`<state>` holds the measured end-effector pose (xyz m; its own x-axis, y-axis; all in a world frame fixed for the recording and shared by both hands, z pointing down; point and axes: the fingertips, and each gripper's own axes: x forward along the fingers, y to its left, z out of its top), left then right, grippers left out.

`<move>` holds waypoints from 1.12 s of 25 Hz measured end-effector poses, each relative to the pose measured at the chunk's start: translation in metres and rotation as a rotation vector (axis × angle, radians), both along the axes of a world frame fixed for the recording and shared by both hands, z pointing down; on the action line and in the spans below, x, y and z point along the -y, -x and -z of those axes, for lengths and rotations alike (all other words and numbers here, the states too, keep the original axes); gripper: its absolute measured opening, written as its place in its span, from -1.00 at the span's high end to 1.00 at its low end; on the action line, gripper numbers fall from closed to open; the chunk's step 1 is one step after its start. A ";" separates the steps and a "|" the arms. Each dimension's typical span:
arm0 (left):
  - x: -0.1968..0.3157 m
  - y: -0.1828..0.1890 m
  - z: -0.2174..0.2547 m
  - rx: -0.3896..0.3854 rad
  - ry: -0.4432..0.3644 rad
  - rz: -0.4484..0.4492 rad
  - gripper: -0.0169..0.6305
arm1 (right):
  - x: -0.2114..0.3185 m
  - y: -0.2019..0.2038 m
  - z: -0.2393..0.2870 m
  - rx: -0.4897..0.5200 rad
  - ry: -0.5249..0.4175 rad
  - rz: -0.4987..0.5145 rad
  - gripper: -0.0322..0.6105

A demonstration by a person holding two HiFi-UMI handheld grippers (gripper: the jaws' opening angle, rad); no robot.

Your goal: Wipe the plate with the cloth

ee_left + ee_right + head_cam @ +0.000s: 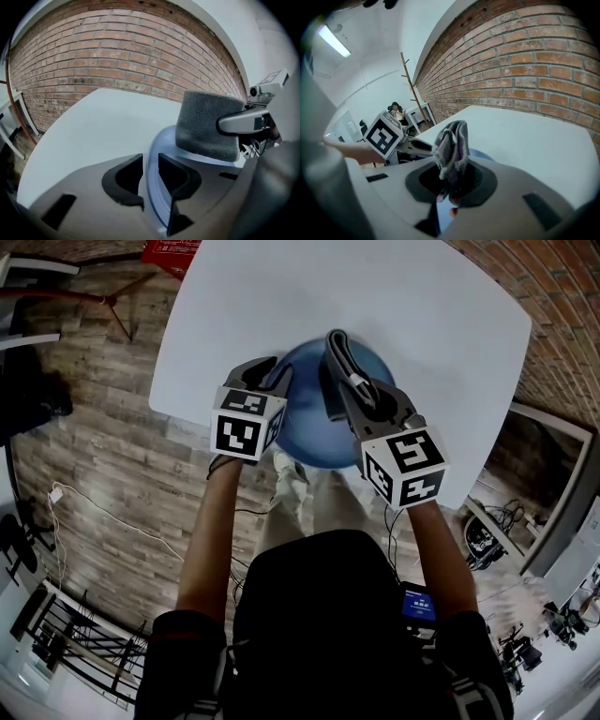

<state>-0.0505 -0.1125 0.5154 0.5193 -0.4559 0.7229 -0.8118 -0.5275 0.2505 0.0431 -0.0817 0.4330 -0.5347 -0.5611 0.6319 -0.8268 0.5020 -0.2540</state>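
Over table [281,296], cloth [336,352] seemingly on plate [305,395]

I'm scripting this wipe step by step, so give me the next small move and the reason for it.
Probably sweep the cloth across the plate. The right claw is shut on the folded cloth, whose lower edge seems to rest on the plate's face. The left claw clamps the plate's rim, so the plate looks steadied for a stroke.

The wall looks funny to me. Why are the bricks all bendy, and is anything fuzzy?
Left gripper view: the wide-angle lens bows the brick wall and blackens the corners. Right gripper view: same bowing; the cloth close up looks soft. Head view: the white table looks brightest.
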 end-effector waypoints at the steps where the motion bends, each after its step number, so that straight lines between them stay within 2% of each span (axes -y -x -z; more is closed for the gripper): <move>1: -0.001 0.001 -0.001 0.001 0.004 0.005 0.61 | 0.000 0.000 0.000 0.000 0.001 -0.001 0.74; 4: -0.002 0.001 -0.004 0.009 0.009 0.012 0.63 | 0.000 -0.002 -0.002 0.001 0.003 -0.005 0.74; 8: -0.002 0.003 -0.005 0.043 -0.009 0.006 0.78 | 0.000 -0.003 -0.004 0.000 0.008 -0.007 0.74; 28: 0.000 0.004 -0.005 0.019 -0.005 0.015 0.82 | 0.004 0.000 -0.010 -0.028 0.013 0.030 0.74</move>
